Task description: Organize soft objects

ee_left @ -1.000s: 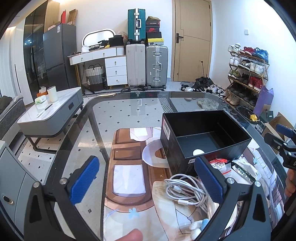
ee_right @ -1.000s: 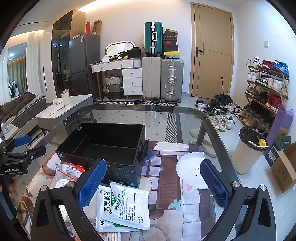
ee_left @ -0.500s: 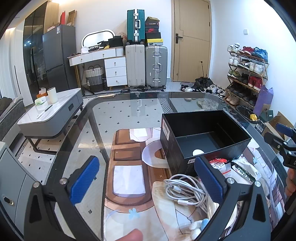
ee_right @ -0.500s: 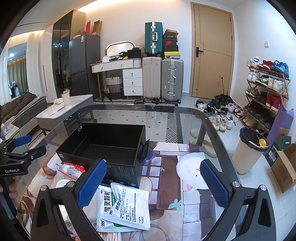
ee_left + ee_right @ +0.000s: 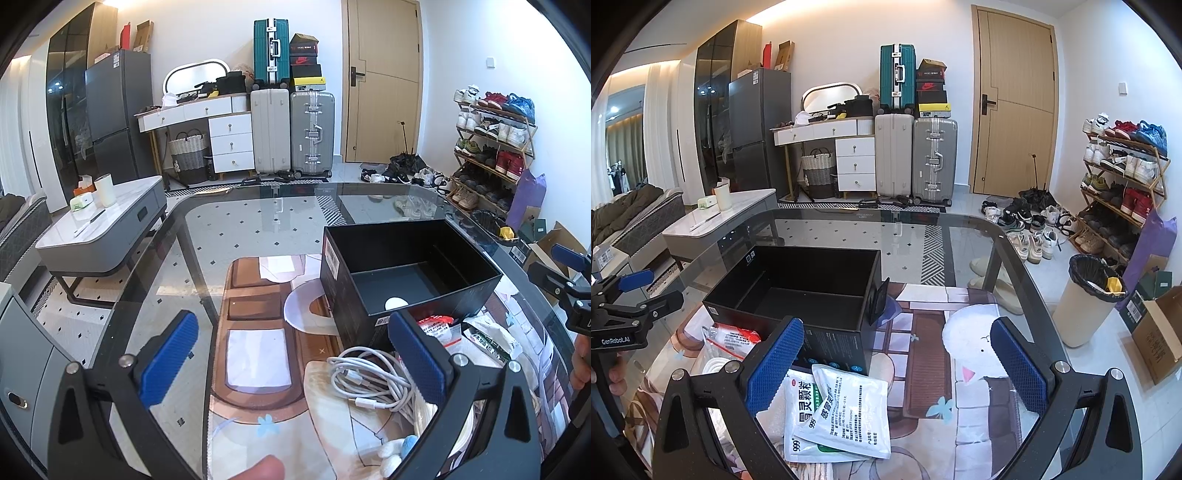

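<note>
While the left gripper [image 5: 295, 363] hangs over the glass table [image 5: 236, 218], its blue pads [image 5: 168, 356] stand wide apart with nothing between them. Left wrist view: open black box [image 5: 410, 273] sits ahead-right on the glass, one white round spot on its floor. Coiled white cable [image 5: 369, 380] lies just in front of the box, partly behind the right pad. Red-and-white packet [image 5: 437, 326] and a white sachet [image 5: 493, 339] lie beside the box's near corner (print too small to read). Right gripper [image 5: 569, 280] shows at the frame's right edge.

Right wrist view: right gripper [image 5: 895, 363] is also spread wide, holding nothing. Two white 999 sachets [image 5: 842, 410] overlap on the glass between its fingers, touching the black box's [image 5: 798, 291] near wall. Red-and-white packet [image 5: 733, 339] lies left of them. Left gripper [image 5: 631, 299] is at far left.
</note>
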Tool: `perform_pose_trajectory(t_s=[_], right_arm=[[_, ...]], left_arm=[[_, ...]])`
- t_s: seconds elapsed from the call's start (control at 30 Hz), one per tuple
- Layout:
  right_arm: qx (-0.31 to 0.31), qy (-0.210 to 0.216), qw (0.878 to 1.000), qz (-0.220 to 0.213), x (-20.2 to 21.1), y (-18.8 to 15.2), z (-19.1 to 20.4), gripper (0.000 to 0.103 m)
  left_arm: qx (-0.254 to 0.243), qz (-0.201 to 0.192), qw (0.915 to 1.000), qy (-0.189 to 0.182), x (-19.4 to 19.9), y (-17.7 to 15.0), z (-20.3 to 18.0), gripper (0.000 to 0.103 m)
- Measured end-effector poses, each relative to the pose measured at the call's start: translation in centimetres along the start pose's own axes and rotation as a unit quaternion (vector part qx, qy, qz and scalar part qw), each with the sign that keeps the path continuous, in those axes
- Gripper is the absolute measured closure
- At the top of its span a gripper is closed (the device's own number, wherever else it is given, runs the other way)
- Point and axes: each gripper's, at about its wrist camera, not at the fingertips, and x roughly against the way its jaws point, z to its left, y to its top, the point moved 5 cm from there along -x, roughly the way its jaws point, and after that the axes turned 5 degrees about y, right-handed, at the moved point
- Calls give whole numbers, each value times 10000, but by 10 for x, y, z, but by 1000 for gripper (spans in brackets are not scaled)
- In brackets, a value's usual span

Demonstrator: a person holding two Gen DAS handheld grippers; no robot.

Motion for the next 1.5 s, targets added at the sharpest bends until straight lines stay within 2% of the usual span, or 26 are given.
perform_pose_trajectory(t_s=[0.93, 1.13, 1.5], right_arm=[[14, -8, 10000, 5, 0, 0, 0, 0], [85, 60, 9999, 124, -2, -1, 2, 0], [232, 163, 9990, 351, 0, 3, 4, 0]], left_arm=[[-31, -5, 10000, 0, 0, -1, -1, 0], [-41, 64, 10000, -8, -2, -2, -1, 0], [-178, 411, 9982, -390, -5, -1, -14, 0]])
